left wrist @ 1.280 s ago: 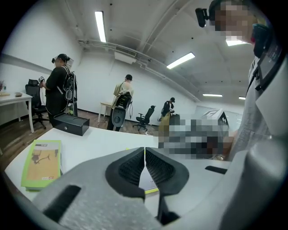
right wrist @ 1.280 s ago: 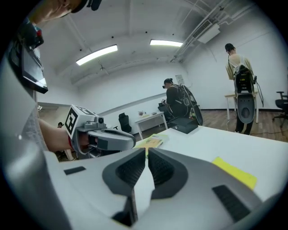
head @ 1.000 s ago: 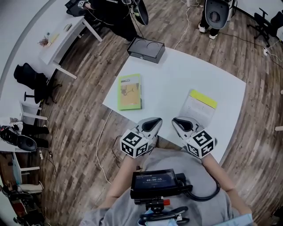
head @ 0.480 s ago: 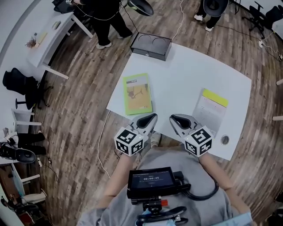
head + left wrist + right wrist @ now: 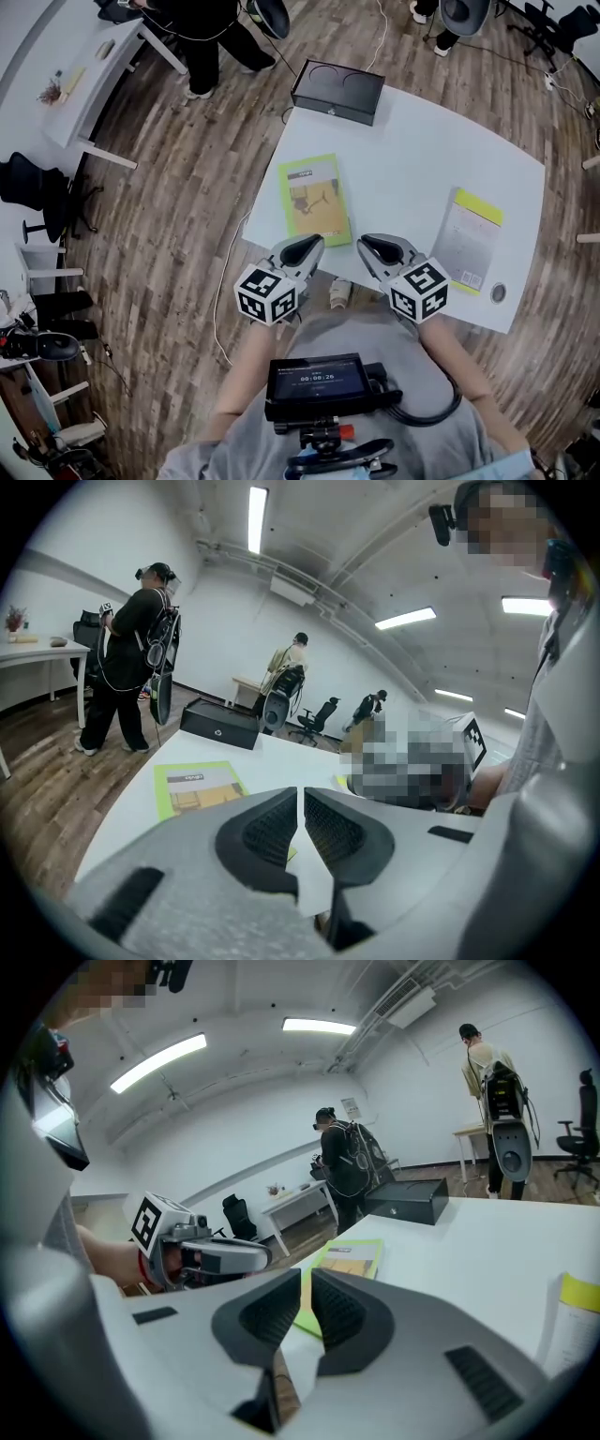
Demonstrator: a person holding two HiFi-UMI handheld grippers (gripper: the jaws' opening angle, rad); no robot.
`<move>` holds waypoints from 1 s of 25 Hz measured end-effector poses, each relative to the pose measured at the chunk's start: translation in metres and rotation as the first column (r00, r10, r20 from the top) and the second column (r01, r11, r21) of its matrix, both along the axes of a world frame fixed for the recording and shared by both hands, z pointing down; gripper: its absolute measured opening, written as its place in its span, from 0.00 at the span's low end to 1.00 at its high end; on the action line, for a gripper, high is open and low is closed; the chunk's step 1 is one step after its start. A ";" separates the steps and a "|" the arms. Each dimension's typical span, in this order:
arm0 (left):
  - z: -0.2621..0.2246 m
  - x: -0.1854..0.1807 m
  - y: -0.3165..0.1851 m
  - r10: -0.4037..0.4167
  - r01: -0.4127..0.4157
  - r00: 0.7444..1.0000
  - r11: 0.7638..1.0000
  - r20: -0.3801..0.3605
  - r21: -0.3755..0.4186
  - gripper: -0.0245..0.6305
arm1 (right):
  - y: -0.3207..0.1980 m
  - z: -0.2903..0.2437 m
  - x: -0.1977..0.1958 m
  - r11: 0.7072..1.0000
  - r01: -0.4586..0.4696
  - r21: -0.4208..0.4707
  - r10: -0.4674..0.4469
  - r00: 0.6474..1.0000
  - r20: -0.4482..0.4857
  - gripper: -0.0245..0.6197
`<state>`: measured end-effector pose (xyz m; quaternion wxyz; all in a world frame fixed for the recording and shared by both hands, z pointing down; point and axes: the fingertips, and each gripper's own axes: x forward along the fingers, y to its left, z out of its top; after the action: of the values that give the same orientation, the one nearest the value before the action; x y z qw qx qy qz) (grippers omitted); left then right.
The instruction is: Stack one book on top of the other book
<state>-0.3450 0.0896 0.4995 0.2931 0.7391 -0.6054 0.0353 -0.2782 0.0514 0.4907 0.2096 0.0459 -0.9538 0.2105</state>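
A green book (image 5: 314,199) lies flat on the white table (image 5: 412,150), near its left front corner. A white book with a yellow strip (image 5: 473,242) lies at the table's right front. My left gripper (image 5: 309,246) hovers at the near edge just below the green book, shut and holding nothing. My right gripper (image 5: 370,246) is beside it, also shut and empty, to the left of the white book. The left gripper view has the green book (image 5: 197,787) ahead to the left of its shut tips (image 5: 300,794). In the right gripper view the green book (image 5: 352,1260) lies just past the shut tips (image 5: 306,1277).
A black box (image 5: 337,91) sits at the table's far edge. A small round fitting (image 5: 498,293) is set near the front right corner. People stand on the wooden floor beyond the table, near a white desk (image 5: 89,80) and office chairs.
Both grippers have come forward to the table's near edge, side by side and still shut. The books now sit closer to them in the head view.
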 end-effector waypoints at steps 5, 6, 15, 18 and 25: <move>0.011 -0.024 0.014 0.007 -0.008 1.000 1.000 -0.015 -0.028 0.08 | 0.004 0.008 -0.017 0.999 -0.043 -0.013 0.042 0.999 -0.025 0.10; 0.012 -0.028 0.016 0.002 -0.003 1.000 1.000 -0.021 -0.030 0.08 | 0.005 0.009 -0.019 0.999 -0.044 -0.014 0.043 0.999 -0.030 0.10; 0.021 -0.034 0.018 -0.048 0.046 0.997 0.998 -0.056 -0.044 0.08 | 0.013 0.017 -0.026 1.000 0.001 -0.021 -0.002 0.998 -0.065 0.10; 0.023 -0.032 0.019 -0.050 0.046 0.996 0.998 -0.079 -0.049 0.08 | 0.013 0.021 -0.031 0.999 0.005 -0.033 -0.007 0.997 -0.076 0.10; 0.033 -0.042 0.018 -0.061 0.056 0.995 0.996 -0.079 -0.068 0.08 | 0.008 0.034 -0.040 1.000 0.004 -0.028 -0.008 0.993 -0.118 0.11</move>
<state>-0.3869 0.1076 0.5323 0.3422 0.7120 -0.6129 0.0166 -0.3185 0.0593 0.5244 0.2667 0.0524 -0.9368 0.2202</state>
